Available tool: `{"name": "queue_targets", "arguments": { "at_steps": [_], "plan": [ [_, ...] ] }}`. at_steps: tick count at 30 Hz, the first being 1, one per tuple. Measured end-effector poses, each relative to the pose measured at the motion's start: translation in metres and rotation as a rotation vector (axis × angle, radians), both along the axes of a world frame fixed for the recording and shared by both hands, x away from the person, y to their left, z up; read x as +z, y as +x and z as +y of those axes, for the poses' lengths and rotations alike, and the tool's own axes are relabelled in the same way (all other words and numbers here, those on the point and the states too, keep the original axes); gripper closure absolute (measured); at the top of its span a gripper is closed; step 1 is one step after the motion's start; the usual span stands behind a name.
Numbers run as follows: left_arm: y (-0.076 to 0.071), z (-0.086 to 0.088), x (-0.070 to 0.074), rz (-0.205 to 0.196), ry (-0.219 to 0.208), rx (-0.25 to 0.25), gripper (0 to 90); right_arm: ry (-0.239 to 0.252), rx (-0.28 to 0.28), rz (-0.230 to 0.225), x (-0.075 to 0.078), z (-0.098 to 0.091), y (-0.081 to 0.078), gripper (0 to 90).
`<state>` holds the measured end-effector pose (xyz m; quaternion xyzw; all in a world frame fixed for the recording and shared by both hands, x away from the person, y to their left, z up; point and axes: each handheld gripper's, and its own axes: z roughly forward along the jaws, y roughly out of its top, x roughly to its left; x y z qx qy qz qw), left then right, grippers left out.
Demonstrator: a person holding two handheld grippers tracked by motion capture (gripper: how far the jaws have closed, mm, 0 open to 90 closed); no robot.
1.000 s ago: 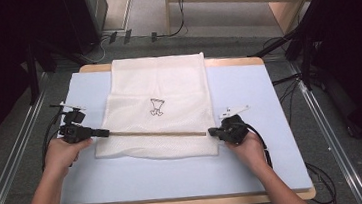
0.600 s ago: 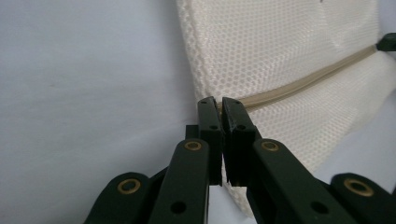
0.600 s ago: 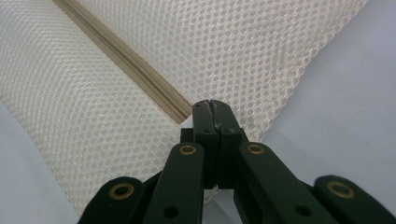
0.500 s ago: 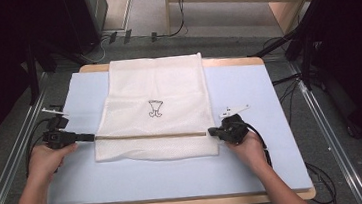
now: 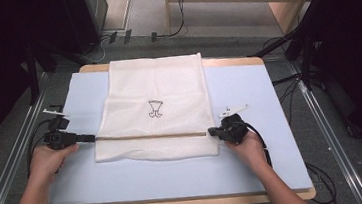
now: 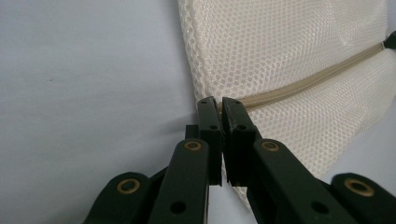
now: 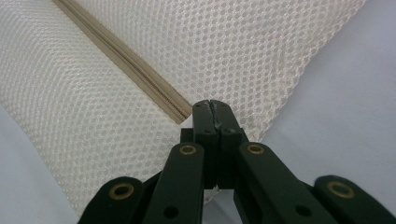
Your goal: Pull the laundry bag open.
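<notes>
High view: a cream mesh laundry bag (image 5: pixel 157 109) lay flat on the pale blue surface (image 5: pixel 285 162), a small black emblem (image 5: pixel 155 109) printed at its middle and a tan zipper (image 5: pixel 152 135) running across its near part. The left claw (image 5: pixel 90 138) met the zipper's left end at the bag's edge; the right claw (image 5: pixel 213 132) met its right end, each held in one of the person's hands. A small white tag (image 5: pixel 232 110) lay just beyond the right claw. Left gripper view: the left claw (image 6: pixel 219 105) was closed, its tips at the zipper's (image 6: pixel 317 77) end; whether they pinched it could not be told. Right gripper view: the right claw (image 7: pixel 212 106) was fully closed beside the zipper's (image 7: pixel 121 58) end, on the mesh (image 7: pixel 261 51); whether it held anything could not be told.
</notes>
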<state>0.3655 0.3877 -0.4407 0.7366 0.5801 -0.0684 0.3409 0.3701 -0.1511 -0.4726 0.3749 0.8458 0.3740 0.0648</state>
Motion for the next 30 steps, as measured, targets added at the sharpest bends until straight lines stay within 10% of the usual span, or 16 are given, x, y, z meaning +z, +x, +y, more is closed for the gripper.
{"name": "queue_targets", "arguments": {
  "at_steps": [22,30],
  "plan": [
    [-0.004,-0.007,-0.003,-0.012,-0.012,-0.035,82.4,0.020,-0.057,0.031,0.010,-0.010,-0.014,61.9],
    [-0.007,-0.012,-0.008,-0.005,-0.024,-0.048,83.8,-0.002,-0.052,0.074,0.003,-0.014,-0.019,83.6]
  ]
}}
